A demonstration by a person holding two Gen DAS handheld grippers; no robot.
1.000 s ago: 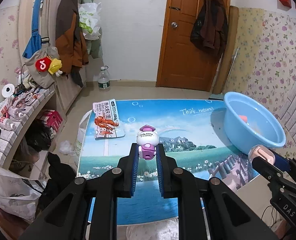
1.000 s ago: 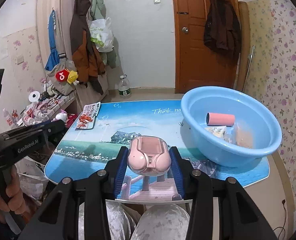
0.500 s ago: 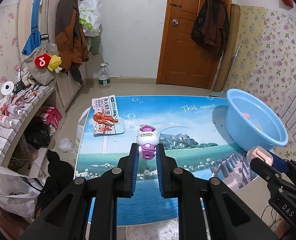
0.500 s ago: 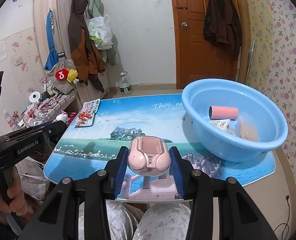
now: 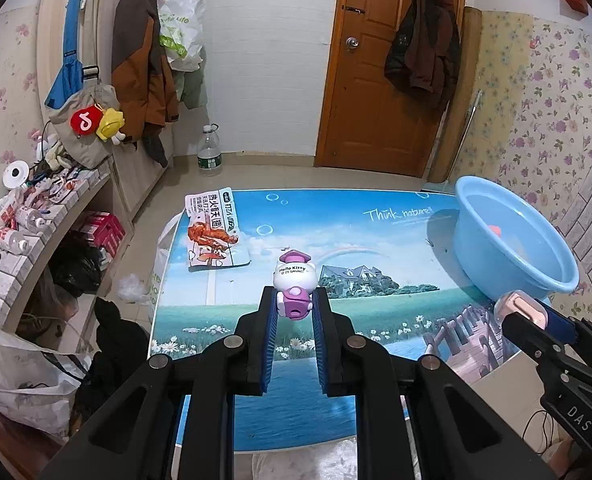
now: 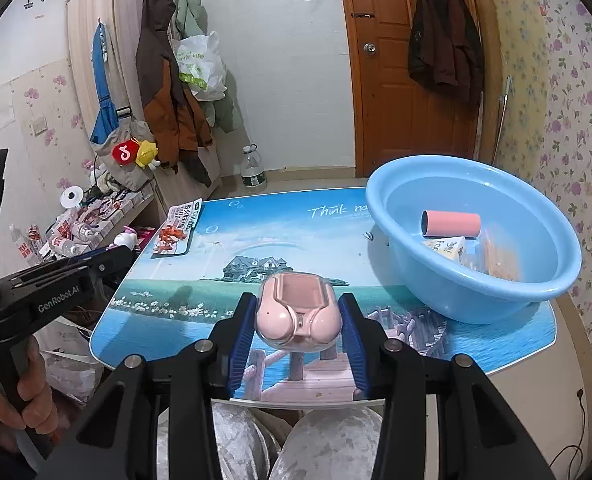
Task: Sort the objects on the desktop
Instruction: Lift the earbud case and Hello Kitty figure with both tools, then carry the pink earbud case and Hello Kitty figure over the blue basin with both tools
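Left wrist view has the left gripper (image 5: 294, 305) clamped on a little Hello Kitty figure (image 5: 294, 286), white head with a purple hat and body, held up over the table (image 5: 376, 240) with the landscape print. A snack packet (image 5: 212, 234) lies flat on the far left corner of that table. Over on the right edge you can see the right gripper (image 5: 536, 316) poking in with its pink load.

Right wrist view: right gripper (image 6: 298, 320) is closed snug on a pink earbud-style case (image 6: 298, 312), pads touching both sides, above the near table edge. The blue basin (image 6: 476, 284) sits on the right side of the table with a pink roll (image 6: 452, 224), a small box (image 6: 448, 248) and an orange packet (image 6: 500, 256) inside. Someone's hand (image 6: 19, 396) grips the left tool's handle.
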